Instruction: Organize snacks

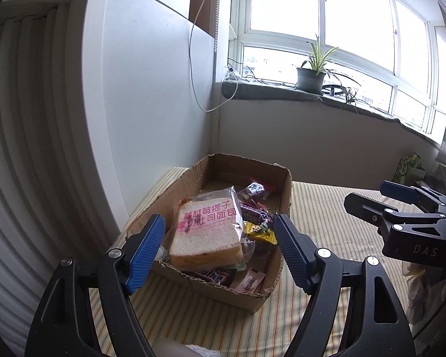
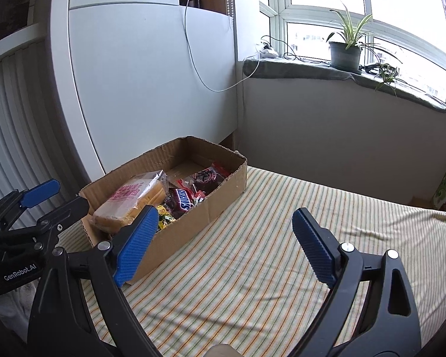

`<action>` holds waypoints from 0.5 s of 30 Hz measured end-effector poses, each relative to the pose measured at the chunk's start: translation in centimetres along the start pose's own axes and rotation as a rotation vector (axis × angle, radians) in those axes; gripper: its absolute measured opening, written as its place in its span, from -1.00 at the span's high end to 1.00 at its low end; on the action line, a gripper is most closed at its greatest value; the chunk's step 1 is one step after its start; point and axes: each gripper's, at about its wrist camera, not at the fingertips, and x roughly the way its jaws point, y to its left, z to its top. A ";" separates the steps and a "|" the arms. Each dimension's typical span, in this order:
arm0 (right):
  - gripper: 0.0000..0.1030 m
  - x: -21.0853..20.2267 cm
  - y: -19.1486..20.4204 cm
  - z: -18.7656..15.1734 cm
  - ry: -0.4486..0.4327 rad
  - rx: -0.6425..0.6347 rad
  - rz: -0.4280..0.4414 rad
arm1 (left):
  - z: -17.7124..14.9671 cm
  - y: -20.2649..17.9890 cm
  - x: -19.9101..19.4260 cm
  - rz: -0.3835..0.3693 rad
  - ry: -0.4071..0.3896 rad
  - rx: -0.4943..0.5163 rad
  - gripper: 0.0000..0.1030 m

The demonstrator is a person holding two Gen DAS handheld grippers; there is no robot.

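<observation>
A cardboard box stands on the striped cloth; it also shows in the right wrist view. In it lie a bagged bread slice with pink print, Snickers bars, a yellow wrapper and other sweets. My left gripper is open and empty just above the box's near end. My right gripper is open and empty over the cloth, right of the box. Each gripper shows in the other's view: the right gripper, the left gripper.
A white cabinet stands behind the box. A windowsill with a potted plant and cables runs along the back. A green packet lies at the cloth's far right edge.
</observation>
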 end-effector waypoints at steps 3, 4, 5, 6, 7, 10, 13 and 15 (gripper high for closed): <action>-0.94 0.1 0.2 -0.2 0.001 -0.006 0.002 | 0.0 -0.3 0.2 0.002 0.005 0.005 -0.48; -0.94 0.1 0.3 -0.2 -0.001 -0.010 0.000 | -0.1 -0.4 0.2 0.002 0.006 0.007 -0.48; -0.95 0.1 0.3 -0.2 0.000 -0.014 -0.003 | -0.1 -0.4 0.2 0.003 0.007 0.008 -0.48; -0.95 0.1 0.3 -0.2 -0.002 -0.015 -0.005 | -0.1 -0.5 0.2 0.003 0.008 0.007 -0.48; -0.95 0.0 0.3 -0.2 -0.004 -0.013 -0.005 | -0.1 -0.5 0.2 0.002 0.008 0.007 -0.48; -0.95 0.0 0.1 -0.2 -0.007 -0.009 -0.011 | -0.1 -0.5 0.1 0.001 0.003 0.000 -0.48; -0.95 0.0 -0.1 -0.4 -0.003 -0.006 -0.014 | -0.1 -0.3 0.0 0.007 0.002 -0.004 -0.48; -0.95 0.1 -0.2 -0.4 0.001 -0.005 -0.016 | -0.1 -0.1 0.0 0.002 0.003 -0.012 -0.48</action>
